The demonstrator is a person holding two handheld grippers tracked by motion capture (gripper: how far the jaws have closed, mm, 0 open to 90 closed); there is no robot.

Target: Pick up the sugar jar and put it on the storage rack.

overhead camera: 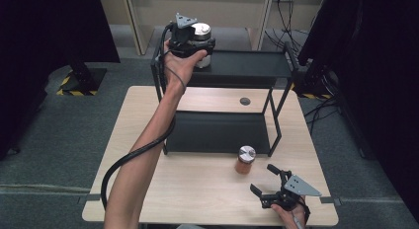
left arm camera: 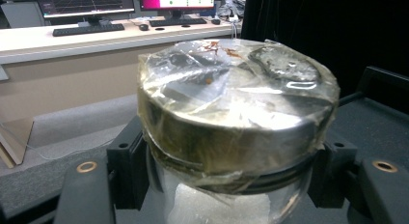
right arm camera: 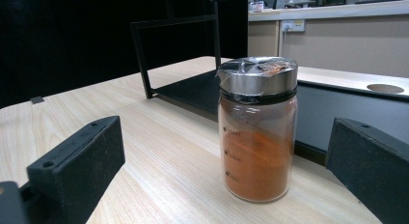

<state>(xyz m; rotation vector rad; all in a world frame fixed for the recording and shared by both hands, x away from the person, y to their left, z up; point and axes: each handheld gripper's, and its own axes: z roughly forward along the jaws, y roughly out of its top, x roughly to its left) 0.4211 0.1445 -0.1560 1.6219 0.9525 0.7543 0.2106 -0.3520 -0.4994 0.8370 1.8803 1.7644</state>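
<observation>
Black left gripper [overhead camera: 193,45] pinches a clear glass jar with a steel lid [overhead camera: 201,31] over the black metal shelf's top tier [overhead camera: 247,63]. Right gripper [overhead camera: 267,182] gapes beside the orange spice jar [overhead camera: 244,160] on the wooden table [overhead camera: 197,184].

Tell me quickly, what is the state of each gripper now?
Left gripper: closed on the jar of white powder, above the rack's top shelf.
Right gripper: open, holding nothing; the jar of orange powder stands ahead of it.
</observation>
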